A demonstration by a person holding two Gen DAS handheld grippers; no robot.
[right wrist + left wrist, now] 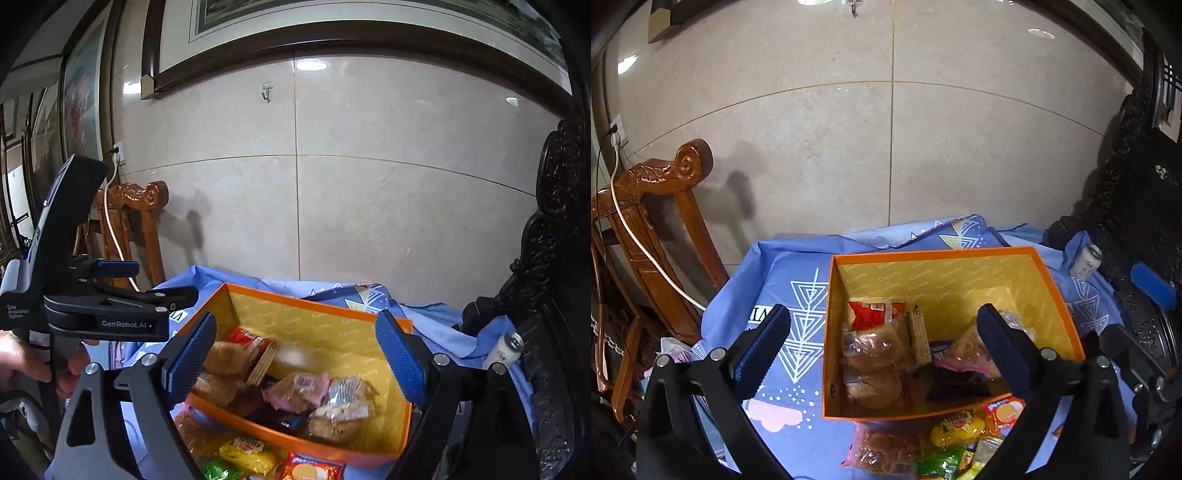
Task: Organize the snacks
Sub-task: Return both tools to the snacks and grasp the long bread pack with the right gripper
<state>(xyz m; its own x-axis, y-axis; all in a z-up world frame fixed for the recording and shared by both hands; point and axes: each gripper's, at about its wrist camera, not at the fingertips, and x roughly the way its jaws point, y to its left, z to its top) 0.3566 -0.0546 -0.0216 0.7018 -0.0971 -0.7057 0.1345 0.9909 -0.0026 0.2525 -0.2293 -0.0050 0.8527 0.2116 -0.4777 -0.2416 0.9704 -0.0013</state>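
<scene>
Snacks [314,391] in clear wrappers fill orange box [369,317].

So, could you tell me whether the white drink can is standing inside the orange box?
No, the white drink can stands on the blue cloth outside the orange box, beyond its right wall.

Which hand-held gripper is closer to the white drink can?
The right. The right hand-held gripper hovers open over the orange box, with the can just off its right side. The left hand-held gripper is farther to the left, across the box from the can.
</scene>
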